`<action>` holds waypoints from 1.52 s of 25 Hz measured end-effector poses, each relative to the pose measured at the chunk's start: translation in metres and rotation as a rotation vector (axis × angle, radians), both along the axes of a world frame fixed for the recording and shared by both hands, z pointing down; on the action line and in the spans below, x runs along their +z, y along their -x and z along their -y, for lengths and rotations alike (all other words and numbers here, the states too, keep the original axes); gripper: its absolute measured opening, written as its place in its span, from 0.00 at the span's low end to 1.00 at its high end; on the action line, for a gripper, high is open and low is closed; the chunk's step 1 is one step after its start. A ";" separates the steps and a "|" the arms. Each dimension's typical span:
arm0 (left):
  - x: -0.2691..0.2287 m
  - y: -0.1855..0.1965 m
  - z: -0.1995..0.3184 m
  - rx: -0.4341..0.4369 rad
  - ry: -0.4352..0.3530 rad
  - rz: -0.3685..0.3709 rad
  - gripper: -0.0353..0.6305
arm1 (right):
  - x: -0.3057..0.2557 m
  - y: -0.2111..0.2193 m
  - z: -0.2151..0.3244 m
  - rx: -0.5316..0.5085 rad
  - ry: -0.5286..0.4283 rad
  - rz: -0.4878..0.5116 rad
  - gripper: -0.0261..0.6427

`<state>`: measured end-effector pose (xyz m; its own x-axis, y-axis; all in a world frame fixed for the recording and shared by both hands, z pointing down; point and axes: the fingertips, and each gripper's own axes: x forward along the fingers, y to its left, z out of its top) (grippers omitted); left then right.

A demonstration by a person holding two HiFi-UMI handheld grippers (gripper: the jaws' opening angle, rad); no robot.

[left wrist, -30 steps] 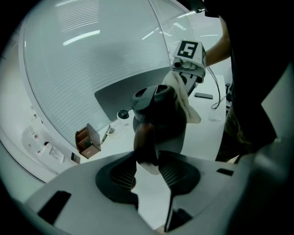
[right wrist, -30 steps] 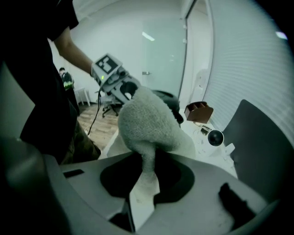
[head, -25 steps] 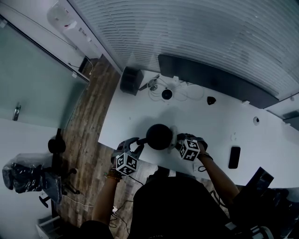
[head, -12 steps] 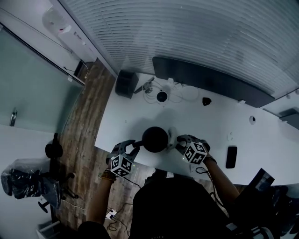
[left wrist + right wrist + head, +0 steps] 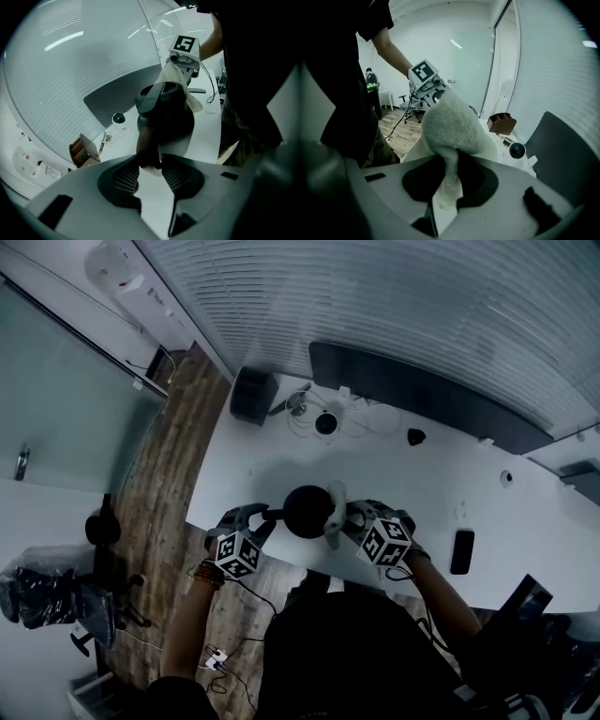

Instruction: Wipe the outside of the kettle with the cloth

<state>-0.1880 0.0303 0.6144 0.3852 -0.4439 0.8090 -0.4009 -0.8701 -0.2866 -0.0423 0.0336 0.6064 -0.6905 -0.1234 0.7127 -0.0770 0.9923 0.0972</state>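
Since a second ago the cloth (image 5: 334, 514) has spread along the right side of the kettle (image 5: 307, 510), which stands at the near edge of the white table (image 5: 422, 479). Left gripper (image 5: 265, 516) is clamped on its handle (image 5: 149, 140); right gripper (image 5: 345, 521) pinches the cloth, held against the kettle

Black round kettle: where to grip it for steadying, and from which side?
Its dark curved handle, from the person's left: it juts clear of the kettle body, slim enough for jaws. The left gripper is shut on it, leaving the far side to the white fluffy cloth.
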 end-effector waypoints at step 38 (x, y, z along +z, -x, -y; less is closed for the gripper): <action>0.004 -0.004 0.024 0.204 0.033 0.136 0.28 | -0.004 0.002 -0.004 -0.066 0.037 0.085 0.14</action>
<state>-0.1844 0.0065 0.6186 0.3508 -0.3402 0.8724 -0.1755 -0.9390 -0.2956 -0.0438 0.0375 0.6020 -0.7542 -0.0500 0.6548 -0.0173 0.9983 0.0564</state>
